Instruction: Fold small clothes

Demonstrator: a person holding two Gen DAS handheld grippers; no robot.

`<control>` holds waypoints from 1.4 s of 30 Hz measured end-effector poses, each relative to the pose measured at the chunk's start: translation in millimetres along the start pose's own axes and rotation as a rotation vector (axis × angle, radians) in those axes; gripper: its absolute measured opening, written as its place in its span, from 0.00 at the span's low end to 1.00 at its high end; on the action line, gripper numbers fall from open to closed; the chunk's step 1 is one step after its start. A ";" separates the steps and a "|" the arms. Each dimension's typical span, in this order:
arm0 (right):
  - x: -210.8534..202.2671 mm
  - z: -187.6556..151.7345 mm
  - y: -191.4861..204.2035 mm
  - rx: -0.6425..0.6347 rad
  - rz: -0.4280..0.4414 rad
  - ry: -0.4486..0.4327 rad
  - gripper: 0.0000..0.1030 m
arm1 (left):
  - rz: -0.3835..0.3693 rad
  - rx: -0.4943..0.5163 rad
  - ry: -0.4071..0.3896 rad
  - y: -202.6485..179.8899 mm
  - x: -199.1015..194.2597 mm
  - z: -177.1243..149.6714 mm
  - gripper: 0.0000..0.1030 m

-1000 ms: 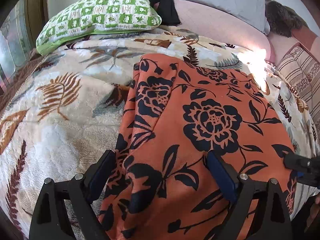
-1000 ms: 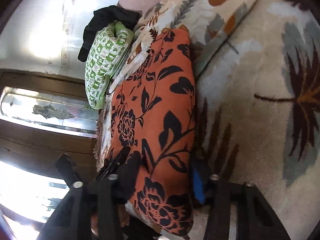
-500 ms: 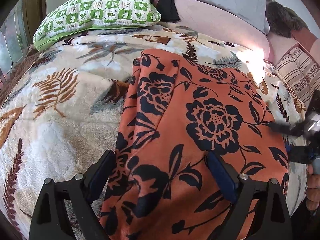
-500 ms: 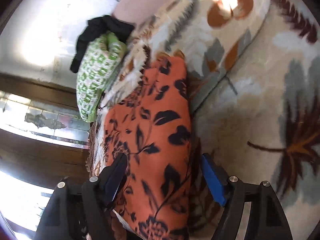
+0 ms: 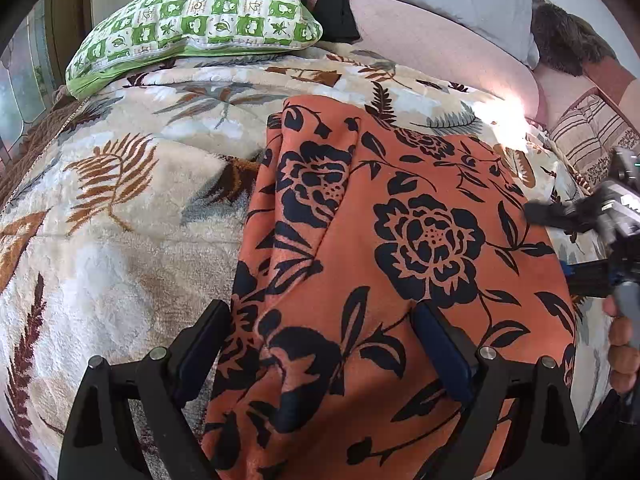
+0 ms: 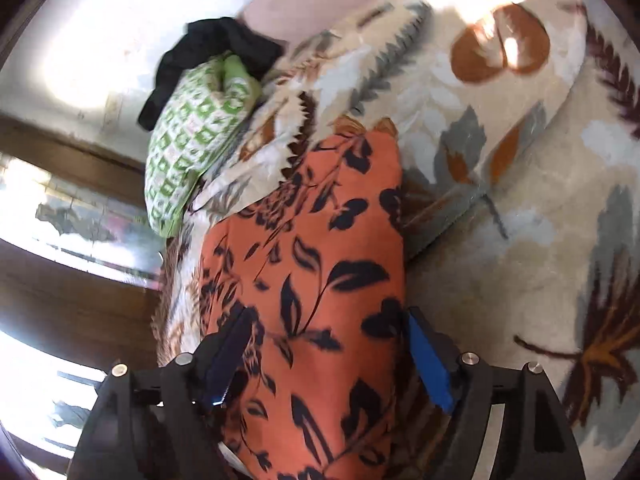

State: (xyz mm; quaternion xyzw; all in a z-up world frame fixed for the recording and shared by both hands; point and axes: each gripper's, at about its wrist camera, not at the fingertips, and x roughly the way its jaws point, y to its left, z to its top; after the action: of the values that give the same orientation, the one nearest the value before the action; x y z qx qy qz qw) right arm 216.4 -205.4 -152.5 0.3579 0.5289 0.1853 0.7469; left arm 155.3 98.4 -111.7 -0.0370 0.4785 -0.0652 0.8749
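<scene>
I see both claws spread | cloth runs lengthwise ahead between left claw fingers | right claw straddles its edge

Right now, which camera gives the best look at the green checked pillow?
The left wrist view: the green checked pillow lies sharp and almost whole at the head of the bed. The right wrist view shows it turned on its side, blurred and edge-on.

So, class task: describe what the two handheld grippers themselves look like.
Left gripper: matte black angular frame, silver bolt heads, dark navy finger pads. Right gripper: same black frame and silver bolts, brighter blue pads. No cables or markings visible.
</scene>
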 end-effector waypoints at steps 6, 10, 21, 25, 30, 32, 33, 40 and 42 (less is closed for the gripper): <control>0.6 -8.2 43.1 -0.215 -0.182 -0.029 0.36 | -0.016 -0.020 0.014 4.9 0.6 -0.4 0.91; 4.7 -8.5 23.4 -0.169 -0.234 -0.025 0.62 | -0.016 -0.015 0.013 3.4 0.3 -0.8 0.91; -52.8 -65.5 89.6 -0.369 -0.100 -0.126 0.70 | -0.089 -0.147 -0.275 41.0 -79.8 -11.8 0.90; -24.8 -81.4 88.7 -0.398 -0.107 -0.041 0.70 | -0.274 -0.268 -0.148 62.2 -81.4 -36.1 0.90; -12.7 -87.2 73.1 -0.362 -0.067 -0.001 0.71 | -0.426 -0.401 0.068 64.4 -42.1 -64.1 0.33; -11.6 -85.0 70.3 -0.351 -0.044 0.014 0.73 | -0.490 -0.531 0.176 77.5 -16.6 -75.7 0.06; -7.5 -84.7 71.2 -0.348 -0.038 0.020 0.73 | -0.507 -0.560 0.179 80.6 -16.1 -78.2 0.06; -7.5 -80.6 61.9 -0.333 0.018 0.034 0.73 | -0.383 -0.421 0.147 55.3 -58.0 -70.9 0.31; -8.3 -79.5 60.6 -0.328 0.033 0.042 0.73 | -0.343 -0.408 0.107 56.0 -76.1 -69.5 0.51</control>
State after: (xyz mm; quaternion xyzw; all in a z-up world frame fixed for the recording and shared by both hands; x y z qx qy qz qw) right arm 146.1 -143.0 -117.5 0.2356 0.5013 0.2889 0.7809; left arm 60.6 165.0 -93.0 -0.2895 0.5141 -0.1164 0.7990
